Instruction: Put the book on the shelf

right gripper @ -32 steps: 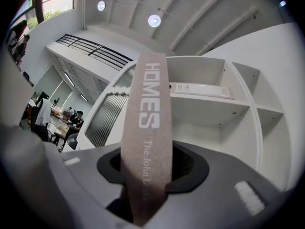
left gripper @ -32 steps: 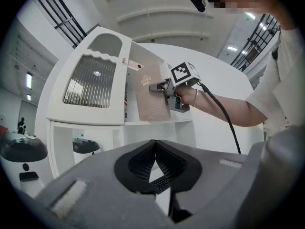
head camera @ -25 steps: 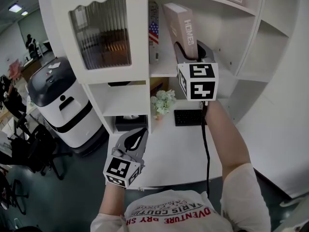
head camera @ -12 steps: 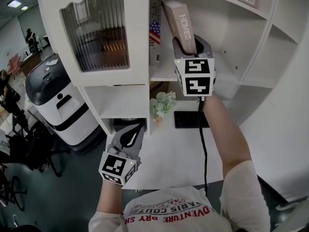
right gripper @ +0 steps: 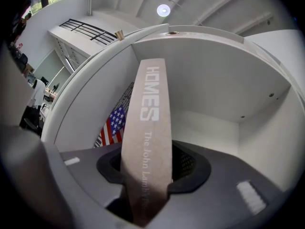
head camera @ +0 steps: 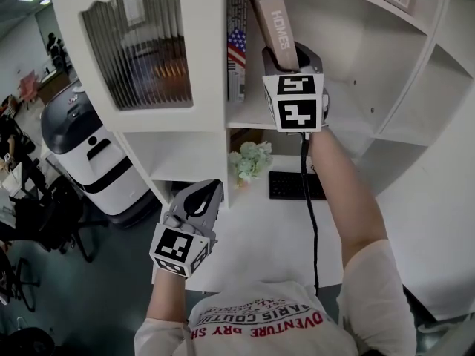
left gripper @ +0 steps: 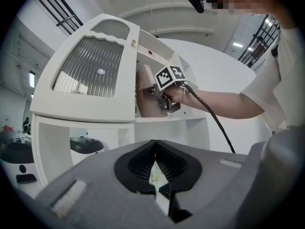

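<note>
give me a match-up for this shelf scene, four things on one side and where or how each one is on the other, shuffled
Things:
1. HOMES book
2. flag-spine book
3. keyboard
4. left gripper

Place or state:
a. lying on the white desk
b. jaws together, nothing between them
c. leaning, clamped in the right gripper
d. standing on the shelf by its left wall

Pairs: 1-c, 2-d, 3-a, 4-b

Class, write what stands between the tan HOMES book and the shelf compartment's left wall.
A book with an American flag on its spine stands there, beside the HOMES book; head view and right gripper view show it.
</note>
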{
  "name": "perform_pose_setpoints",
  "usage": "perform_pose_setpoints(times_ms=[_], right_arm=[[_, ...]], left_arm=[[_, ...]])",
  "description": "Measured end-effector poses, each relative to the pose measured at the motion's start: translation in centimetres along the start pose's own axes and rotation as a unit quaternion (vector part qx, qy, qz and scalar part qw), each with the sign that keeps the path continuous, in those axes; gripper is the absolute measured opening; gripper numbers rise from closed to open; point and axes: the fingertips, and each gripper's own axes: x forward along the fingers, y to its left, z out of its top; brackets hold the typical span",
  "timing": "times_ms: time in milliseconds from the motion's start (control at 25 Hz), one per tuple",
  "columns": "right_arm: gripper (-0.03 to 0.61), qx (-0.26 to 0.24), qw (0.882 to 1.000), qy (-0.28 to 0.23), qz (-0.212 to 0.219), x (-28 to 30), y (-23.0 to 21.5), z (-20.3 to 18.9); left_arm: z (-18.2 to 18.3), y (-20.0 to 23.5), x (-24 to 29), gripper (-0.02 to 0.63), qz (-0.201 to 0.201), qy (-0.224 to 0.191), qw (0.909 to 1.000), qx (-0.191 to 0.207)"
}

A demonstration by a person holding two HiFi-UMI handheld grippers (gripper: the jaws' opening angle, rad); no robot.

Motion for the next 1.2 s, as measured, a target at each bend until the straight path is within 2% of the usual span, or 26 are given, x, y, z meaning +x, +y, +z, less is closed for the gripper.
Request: perform_pose_setpoints(times_ms=[400,640,800,960,1200], right_arm=[[0.181,0.005,1.0,0.003,0.017,4.2,-1.2,-1.8],[0.189,0.001,1.0,0.006,0.026,4.4,-0.2,-1.6],[0.27,-0.004,0.999,0.014,0.05,4.3,0.3,-2.5],[0.287,0.007,0.999,-0.004,0.044,2.5,-0.2,-2.5],[0.285,0.022,0.998,-0.046,0.045,-3.4,0.2,-1.3]], left_arm=[[0.3,0.9,2.3,0.005,0.013,0.003,0.9999,0.007],[0.6,1.1,2.8,0.005,0.016,-0.001,0.9998,0.015],[0.4,1.1,3.0,0.005,0.016,0.003,0.9998,0.012],[0.4,0.4,3.0,0.005,0.009,0.005,0.9999,0.012],[0.2,-0.7,2.0,0.005,-0.002,0.006,0.9999,0.012]])
